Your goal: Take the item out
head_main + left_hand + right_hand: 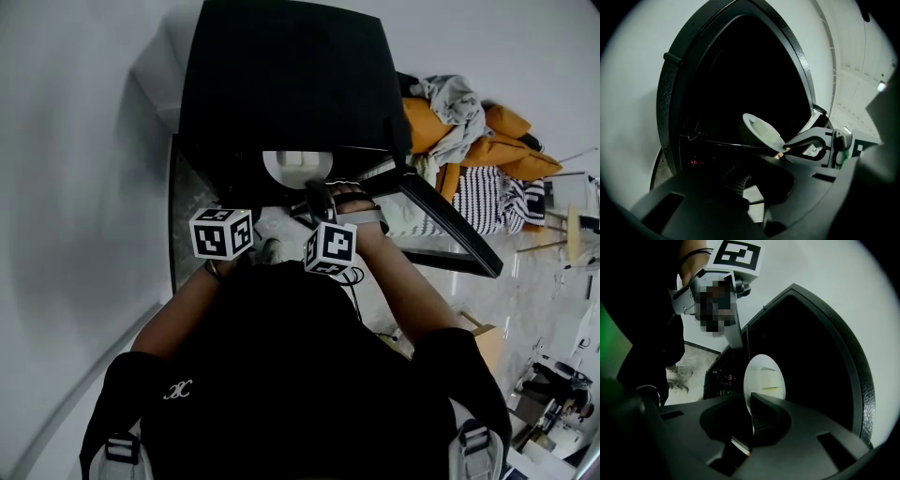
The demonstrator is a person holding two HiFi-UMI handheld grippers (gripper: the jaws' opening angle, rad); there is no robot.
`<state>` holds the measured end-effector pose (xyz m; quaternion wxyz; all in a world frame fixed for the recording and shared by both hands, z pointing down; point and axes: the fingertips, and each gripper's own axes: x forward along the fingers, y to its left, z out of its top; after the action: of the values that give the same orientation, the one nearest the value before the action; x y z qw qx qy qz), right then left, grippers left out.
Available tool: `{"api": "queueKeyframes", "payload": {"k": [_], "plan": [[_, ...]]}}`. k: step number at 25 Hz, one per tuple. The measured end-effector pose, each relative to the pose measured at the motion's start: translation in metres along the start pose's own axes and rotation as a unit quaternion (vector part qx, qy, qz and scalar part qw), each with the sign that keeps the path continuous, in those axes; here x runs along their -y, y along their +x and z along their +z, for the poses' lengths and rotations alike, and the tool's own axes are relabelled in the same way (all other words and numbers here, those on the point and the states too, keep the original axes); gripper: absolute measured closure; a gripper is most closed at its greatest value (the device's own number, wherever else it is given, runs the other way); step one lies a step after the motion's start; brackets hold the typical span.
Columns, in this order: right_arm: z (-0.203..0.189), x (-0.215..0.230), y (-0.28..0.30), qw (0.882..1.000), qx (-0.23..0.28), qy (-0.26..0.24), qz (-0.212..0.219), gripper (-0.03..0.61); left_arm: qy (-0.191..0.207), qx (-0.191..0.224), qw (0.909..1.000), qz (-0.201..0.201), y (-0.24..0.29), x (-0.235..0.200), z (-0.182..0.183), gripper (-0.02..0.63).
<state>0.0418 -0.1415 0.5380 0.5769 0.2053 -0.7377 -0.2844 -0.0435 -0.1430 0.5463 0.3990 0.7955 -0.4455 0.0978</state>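
Note:
A black oven (291, 84) stands open in front of me, its inside dark. A white plate (764, 380) with a pale yellow block (769, 379) on it sits at the oven's mouth. My right gripper (751, 420) is shut on the plate's near rim; in the left gripper view the same right gripper (799, 146) clamps the plate (761, 133) from the right. My left gripper (747, 190) is shut with nothing in it, low and to the left of the plate. Its marker cube (222, 232) shows in the head view beside the right one (330, 247).
The oven's glass door (441, 225) hangs open to the right. Behind it lies a pile of orange cushions and striped cloth (487, 150). A white wall is at the left. The person's shoes (677, 378) stand on a pale floor.

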Motion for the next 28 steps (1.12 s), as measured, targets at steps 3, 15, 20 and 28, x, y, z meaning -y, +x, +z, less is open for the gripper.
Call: {"api": "queueKeyframes", "payload": {"k": [3, 15, 20, 28], "plan": [[0.0, -0.002, -0.003, 1.0, 0.009, 0.007, -0.011, 0.531, 0.0, -0.003, 1.0, -0.001, 0.002, 0.001, -0.002, 0.606], [-0.002, 0.005, -0.045, 0.944, 0.092, 0.318, 0.005, 0.479, 0.002, -0.017, 0.9998, 0.0, 0.005, 0.002, -0.009, 0.606], [-0.01, 0.01, -0.046, 0.721, 0.178, 0.664, 0.09, 0.479, 0.007, -0.019, 0.9998, -0.002, 0.006, 0.004, -0.009, 0.606], [-0.04, 0.0, -0.019, 0.286, 0.218, 0.924, 0.13, 0.479, 0.015, -0.014, 0.9997, 0.009, 0.007, 0.001, -0.007, 0.606]]}}
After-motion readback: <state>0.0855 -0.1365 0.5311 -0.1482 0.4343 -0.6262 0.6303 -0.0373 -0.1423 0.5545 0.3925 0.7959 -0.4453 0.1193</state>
